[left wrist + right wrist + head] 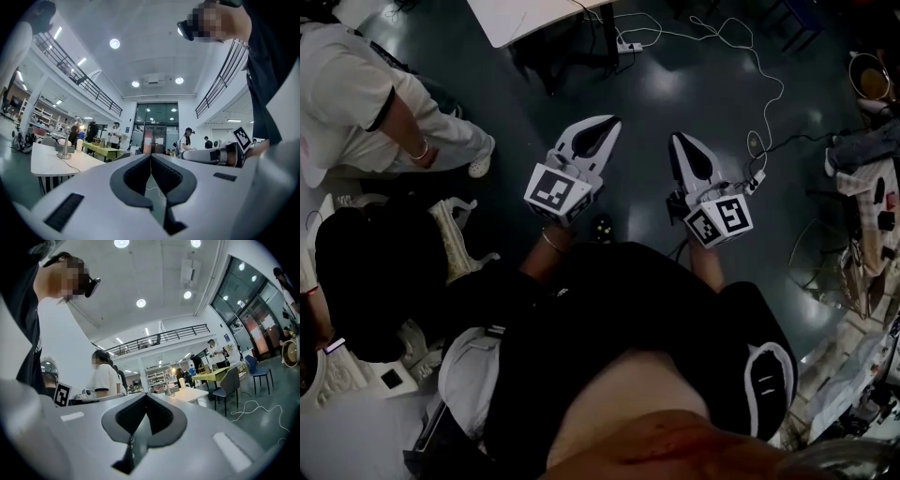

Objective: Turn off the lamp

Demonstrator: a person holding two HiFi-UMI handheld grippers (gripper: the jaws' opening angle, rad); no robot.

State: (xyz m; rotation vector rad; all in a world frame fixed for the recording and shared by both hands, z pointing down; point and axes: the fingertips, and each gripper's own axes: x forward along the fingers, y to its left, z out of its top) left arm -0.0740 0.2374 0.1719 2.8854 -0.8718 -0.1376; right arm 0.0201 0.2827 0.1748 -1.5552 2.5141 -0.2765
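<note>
In the head view the left gripper (602, 127) and the right gripper (682, 142) are held side by side above the dark floor, each with its jaws pressed together and empty, and a white cable (772, 94) trails beyond them. In the left gripper view the jaws meet with nothing between them, and the lamp (64, 149) stands on a white table (54, 165) off to the left, well apart. In the right gripper view the jaws are likewise closed on nothing, with the lamp (168, 385) small on that table (192, 393) ahead.

My left gripper (612, 122) lies beside my right gripper (680, 141), above the floor (675, 80); table (525, 19) ahead, person (356, 103) left, cable (773, 89) right.
</note>
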